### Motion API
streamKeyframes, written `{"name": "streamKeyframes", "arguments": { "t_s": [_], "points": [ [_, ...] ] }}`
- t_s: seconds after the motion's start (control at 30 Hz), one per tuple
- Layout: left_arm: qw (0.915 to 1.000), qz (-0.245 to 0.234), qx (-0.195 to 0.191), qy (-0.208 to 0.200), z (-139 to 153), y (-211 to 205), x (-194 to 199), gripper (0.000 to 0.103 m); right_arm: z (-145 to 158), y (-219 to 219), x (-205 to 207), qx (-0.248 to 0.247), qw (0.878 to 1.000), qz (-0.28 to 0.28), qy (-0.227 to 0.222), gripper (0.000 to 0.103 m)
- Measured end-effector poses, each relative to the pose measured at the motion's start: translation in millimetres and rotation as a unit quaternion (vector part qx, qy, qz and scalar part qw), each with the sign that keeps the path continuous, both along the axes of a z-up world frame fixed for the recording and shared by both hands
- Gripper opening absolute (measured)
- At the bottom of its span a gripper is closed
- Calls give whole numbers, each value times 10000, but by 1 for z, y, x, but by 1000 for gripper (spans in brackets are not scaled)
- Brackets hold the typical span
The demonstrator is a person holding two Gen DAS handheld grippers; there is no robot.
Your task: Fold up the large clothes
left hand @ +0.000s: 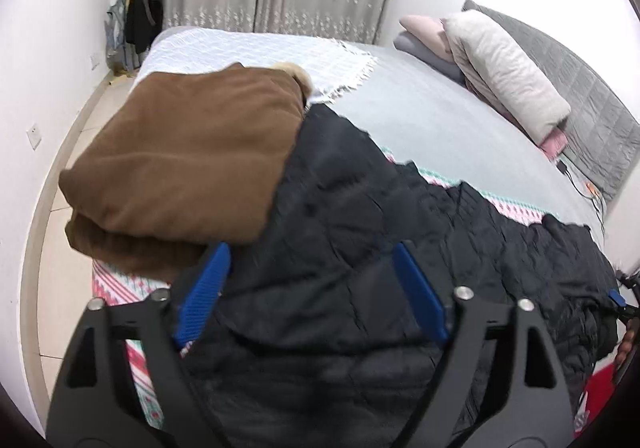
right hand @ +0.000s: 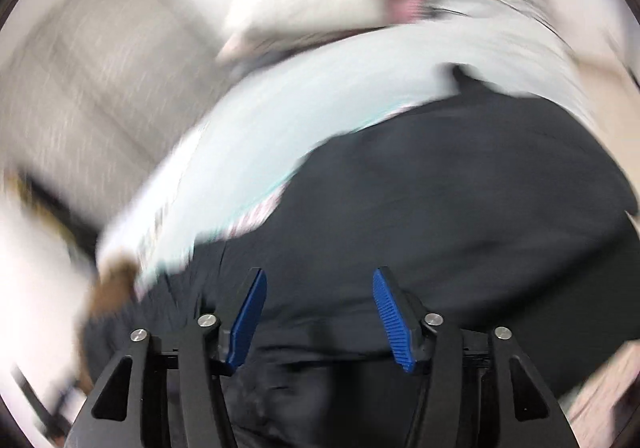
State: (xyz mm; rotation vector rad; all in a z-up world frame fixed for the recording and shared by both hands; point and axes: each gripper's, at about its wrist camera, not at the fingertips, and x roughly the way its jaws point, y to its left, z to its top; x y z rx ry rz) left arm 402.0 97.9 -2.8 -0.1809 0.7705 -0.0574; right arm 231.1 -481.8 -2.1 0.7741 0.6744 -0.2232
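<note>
Your left gripper (left hand: 312, 268) hangs with fingers spread wide, holding nothing, above the black jacket (left hand: 400, 240) lying across the bed (left hand: 440, 120), its edge touching a folded brown coat (left hand: 188, 164). Your right gripper (right hand: 318, 288), also agape and empty, hovers over the same jacket, its view blurred

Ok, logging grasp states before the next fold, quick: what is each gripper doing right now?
Left gripper: open, over the black padded jacket, holding nothing.
Right gripper: open, over the same jacket, holding nothing; its view is motion-blurred.
</note>
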Motion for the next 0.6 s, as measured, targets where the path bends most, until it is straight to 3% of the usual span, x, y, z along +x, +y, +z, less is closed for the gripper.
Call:
{"name": "streamKeyframes", "arguments": {
  "t_s": [0.1,0.23,0.3,0.5,0.6],
  "points": [
    [9998,-54,-44,167,-3,-8,-7,85,-18,-67,-46,1205,9888,-816,-343,59],
    [9993,-158,-150,295,-6,-17,-15,85,-65,-126,-96,2768,9463,-1528,-676,59],
    [9988,-248,-259,346,-9,-23,-20,85,-79,-138,-100,3212,9310,-1449,-955,59],
    [9976,-330,-415,451,-16,-32,-26,85,-66,-147,-91,3038,9298,-1496,-1441,60],
    [9979,-278,-370,451,-18,-30,-27,85,-56,-143,-79,2514,9434,-1526,-1531,58]
  ]
}}
